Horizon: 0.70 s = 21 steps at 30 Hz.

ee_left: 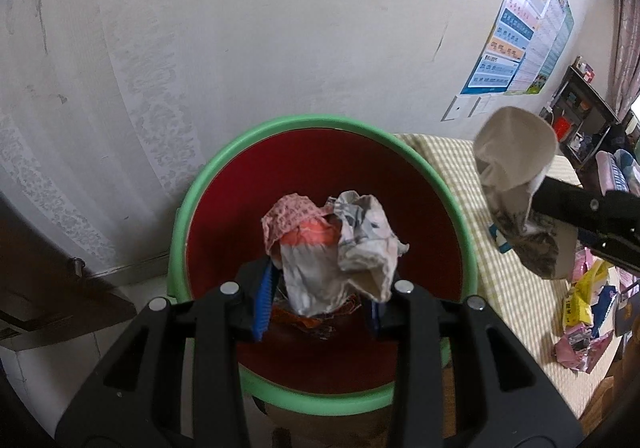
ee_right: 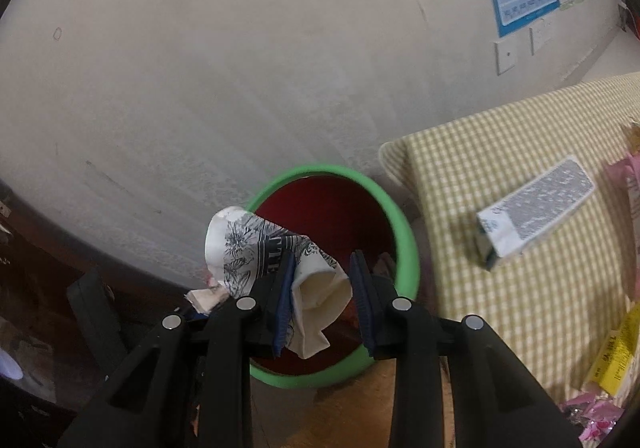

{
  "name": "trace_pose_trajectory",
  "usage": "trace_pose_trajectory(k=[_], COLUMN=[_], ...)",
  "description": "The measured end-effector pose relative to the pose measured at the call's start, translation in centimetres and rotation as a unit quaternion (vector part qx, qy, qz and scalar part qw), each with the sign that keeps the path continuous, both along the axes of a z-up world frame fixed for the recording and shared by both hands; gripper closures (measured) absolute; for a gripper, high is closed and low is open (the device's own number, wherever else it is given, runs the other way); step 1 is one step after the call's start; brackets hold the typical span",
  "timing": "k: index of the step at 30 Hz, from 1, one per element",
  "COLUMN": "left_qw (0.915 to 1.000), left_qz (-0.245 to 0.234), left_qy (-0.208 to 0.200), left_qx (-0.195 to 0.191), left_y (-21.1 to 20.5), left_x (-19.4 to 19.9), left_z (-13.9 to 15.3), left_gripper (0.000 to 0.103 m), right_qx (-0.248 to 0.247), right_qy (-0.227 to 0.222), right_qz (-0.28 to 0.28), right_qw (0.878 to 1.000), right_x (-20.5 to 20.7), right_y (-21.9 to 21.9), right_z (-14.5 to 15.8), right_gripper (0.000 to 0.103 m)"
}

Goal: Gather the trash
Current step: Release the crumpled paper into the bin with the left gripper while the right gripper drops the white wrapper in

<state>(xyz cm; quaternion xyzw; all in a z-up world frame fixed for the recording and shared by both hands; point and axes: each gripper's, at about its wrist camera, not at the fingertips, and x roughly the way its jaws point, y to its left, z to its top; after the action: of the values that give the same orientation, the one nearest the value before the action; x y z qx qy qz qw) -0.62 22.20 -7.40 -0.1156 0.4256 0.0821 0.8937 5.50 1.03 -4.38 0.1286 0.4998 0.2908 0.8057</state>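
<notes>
A red bin with a green rim (ee_left: 188,208) stands against the wall; it also shows in the right wrist view (ee_right: 408,244). My left gripper (ee_left: 320,300) is over the bin, jaws apart, with a crumpled paper wad (ee_left: 336,248) between the fingers, just above the bin's inside. My right gripper (ee_right: 324,300) has its jaws apart with a crushed printed paper cup (ee_right: 256,252) lying against the left finger, above the bin's near-left rim. The cup also shows in the left wrist view (ee_left: 512,164), to the right of the bin.
A yellow checked mat (ee_right: 500,176) lies right of the bin with a white-and-blue carton (ee_right: 532,204), yellow packets (ee_left: 580,304) and pink wrappers (ee_left: 580,348) on it. Dark wooden furniture (ee_left: 48,280) stands at the left. A poster (ee_left: 520,20) hangs on the wall.
</notes>
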Motion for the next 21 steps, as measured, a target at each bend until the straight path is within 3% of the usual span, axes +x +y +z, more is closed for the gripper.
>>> trace_pose_trajectory(k=[1, 3, 12, 17, 21], left_qw=[1.0000, 0.9998, 0.9996, 0.9998, 0.9997], left_qz=[0.004, 0.017, 0.025, 0.012, -0.008], left_qy=[0.003, 0.005, 0.009, 0.005, 0.000], left_qx=[0.003, 0.003, 0.010, 0.015, 0.023], left_y=[0.1, 0.4, 0.4, -0.8, -2.3], left_x=[0.0, -0.1, -0.5, -0.5, -0.4], left_z=[-0.1, -0.2, 0.2, 0.6, 1.2], left_gripper=[0.067, 0.056, 0.050, 0.050, 0.049], right_qx=[0.004, 0.009, -0.003, -0.052, -0.113], right_qy=[0.000, 0.001, -0.020, -0.049, -0.071], right_qz=[0.002, 0.002, -0.006, -0.056, -0.135], right_qw=[1.000, 1.000, 1.000, 0.996, 0.982], right_x=[0.1, 0.3, -1.4, -3.2, -4.6], right_y=[0.3, 0.9, -1.2, -7.9, -15.7], right_z=[0.0, 0.1, 1.2, 2.0, 2.1], right_gripper=[0.066, 0.046, 0.046, 0.045, 0.043])
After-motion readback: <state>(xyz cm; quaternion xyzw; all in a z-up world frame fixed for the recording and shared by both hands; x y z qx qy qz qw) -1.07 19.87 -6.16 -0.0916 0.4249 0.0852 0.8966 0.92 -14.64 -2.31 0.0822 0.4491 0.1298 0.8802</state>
